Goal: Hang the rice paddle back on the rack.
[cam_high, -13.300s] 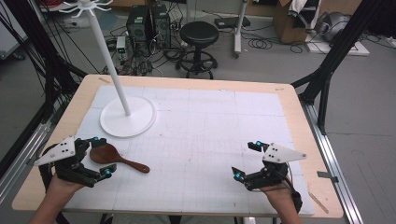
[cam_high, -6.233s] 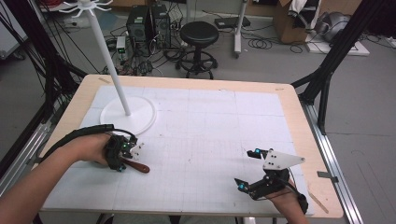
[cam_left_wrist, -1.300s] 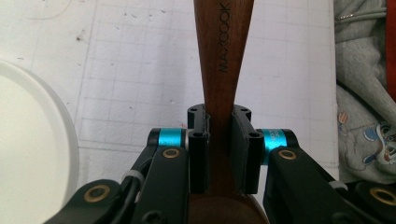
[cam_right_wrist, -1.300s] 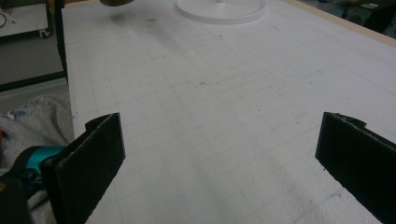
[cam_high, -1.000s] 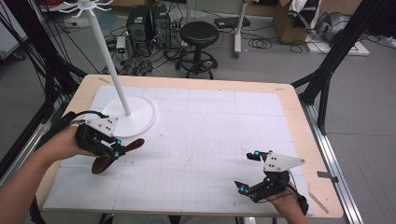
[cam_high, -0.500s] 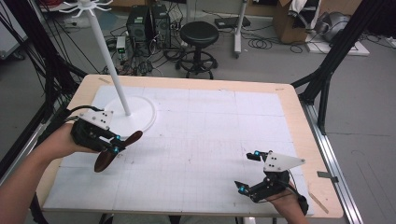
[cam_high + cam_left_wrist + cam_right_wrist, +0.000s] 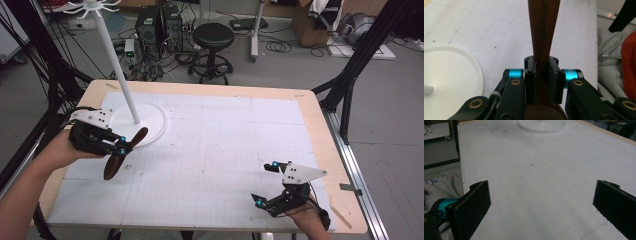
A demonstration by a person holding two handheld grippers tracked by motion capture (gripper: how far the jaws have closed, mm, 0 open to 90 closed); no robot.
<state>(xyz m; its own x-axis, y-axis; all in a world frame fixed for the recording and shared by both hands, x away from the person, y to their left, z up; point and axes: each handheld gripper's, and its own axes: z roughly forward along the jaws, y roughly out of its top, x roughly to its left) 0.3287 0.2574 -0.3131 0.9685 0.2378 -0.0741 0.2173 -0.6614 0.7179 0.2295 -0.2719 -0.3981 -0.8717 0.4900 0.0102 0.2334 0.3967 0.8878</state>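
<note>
Clamped tight on the wooden spoon's (image 7: 544, 32) handle, left gripper (image 7: 120, 145) holding it lifted beside the white stand base (image 7: 150, 117), right gripper (image 7: 266, 186) spread wide and empty low over the table (image 7: 225, 145).

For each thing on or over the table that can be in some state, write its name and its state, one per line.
wooden spoon: lifted off the table, tilted, clamped by its handle
left gripper: shut on the wooden spoon
right gripper: open, holding nothing, low at the table
white stand: upright on its round base
</note>
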